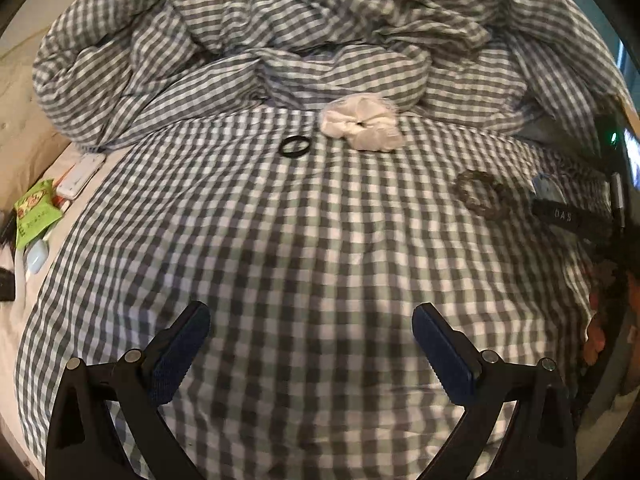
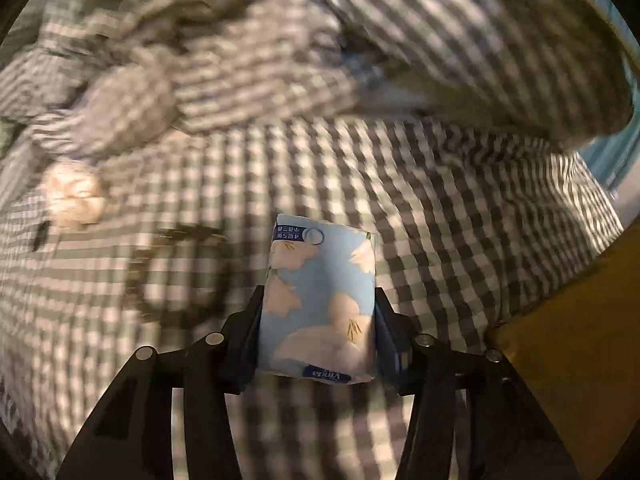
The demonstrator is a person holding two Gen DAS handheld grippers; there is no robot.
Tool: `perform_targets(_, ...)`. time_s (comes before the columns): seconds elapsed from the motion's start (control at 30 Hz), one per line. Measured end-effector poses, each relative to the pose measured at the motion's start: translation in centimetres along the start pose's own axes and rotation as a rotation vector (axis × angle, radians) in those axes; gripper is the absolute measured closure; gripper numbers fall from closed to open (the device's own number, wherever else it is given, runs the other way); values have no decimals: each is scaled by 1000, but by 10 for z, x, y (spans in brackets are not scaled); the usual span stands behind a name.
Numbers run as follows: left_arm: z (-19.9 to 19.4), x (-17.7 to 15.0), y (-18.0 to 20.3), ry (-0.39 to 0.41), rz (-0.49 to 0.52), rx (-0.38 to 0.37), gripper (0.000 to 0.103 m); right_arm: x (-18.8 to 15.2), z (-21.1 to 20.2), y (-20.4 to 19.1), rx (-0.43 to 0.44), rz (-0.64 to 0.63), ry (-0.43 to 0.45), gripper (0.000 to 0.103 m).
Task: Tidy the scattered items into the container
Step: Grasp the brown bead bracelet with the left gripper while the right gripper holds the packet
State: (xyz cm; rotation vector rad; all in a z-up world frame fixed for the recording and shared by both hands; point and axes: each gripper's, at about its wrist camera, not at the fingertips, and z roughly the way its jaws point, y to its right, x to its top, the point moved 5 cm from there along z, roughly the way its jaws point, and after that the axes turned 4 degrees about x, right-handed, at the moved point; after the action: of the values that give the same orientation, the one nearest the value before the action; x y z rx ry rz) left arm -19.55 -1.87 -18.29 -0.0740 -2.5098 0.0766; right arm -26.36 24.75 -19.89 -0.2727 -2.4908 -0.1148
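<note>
The right claw (image 2: 316, 320) pinches a blue tissue pack (image 2: 318, 300) between its pads, just above the checked bedsheet (image 2: 460, 220). The left claw (image 1: 312, 348) hangs spread wide and empty over the sheet, well short of the black ring (image 1: 294, 146) and white scrunchie (image 1: 362, 122).

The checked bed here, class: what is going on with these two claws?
A person is tidying small items off a grey-and-white checked bedspread. The right claw is shut on a pale blue tissue packet with a cloud print. The left claw hangs open over the cloth, holding nothing. A white fabric scrunchie, a small black ring and a brown braided band lie uncollected.
</note>
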Motion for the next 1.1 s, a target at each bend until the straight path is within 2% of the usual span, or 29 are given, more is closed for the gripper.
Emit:
perform_targets(0.23, -20, 22, 40, 66, 107, -70, 0, -10, -70, -9, 76, -17, 50, 54)
perform_targets(0.3, -21, 33, 57, 95, 147, -84, 0, -11, -86, -9, 72, -14, 63, 54)
perform_targets(0.37, -14, 42, 74, 93, 163, -128, 0, -11, -105, -4, 65, -25, 89, 54)
perform_targets(0.5, 19, 51, 113, 53, 173, -176, 0, -11, -120, 7, 35, -29, 119, 54)
perform_targets(0.67, 58, 64, 149, 48, 183, -195, 0, -11, -123, 20, 71, -4, 131, 54)
perform_targets(0.8, 96, 74, 164, 39, 190, -193, 0, -11, -117, 30, 110, 13, 128, 54)
perform_targets(0.87, 112, 74, 166, 10, 181, -189, 0, -12, -116, 31, 132, 12, 132, 54)
perform_targets(0.93, 116, 76, 165, 12, 164, -203, 1, -13, -114, 30, 148, 8, 136, 54)
perform_targets(0.97, 116, 77, 165, 10, 165, -204, 4, -14, -114, 30, 149, 8, 139, 54)
perform_targets(1.0, 115, 78, 164, 17, 170, -199, 18, -15, -112, 30, 147, 8, 137, 54)
perform_targets(1.03, 112, 78, 162, 30, 173, -196, 39, -16, -110, 29, 147, 7, 133, 54)
perform_targets(1.07, 108, 79, 159, 41, 176, -206, 66, -17, -109, 30, 149, 9, 132, 54)
perform_targets(1.1, 106, 79, 155, 44, 176, -216, 76, -19, -108, 29, 155, 11, 126, 54)
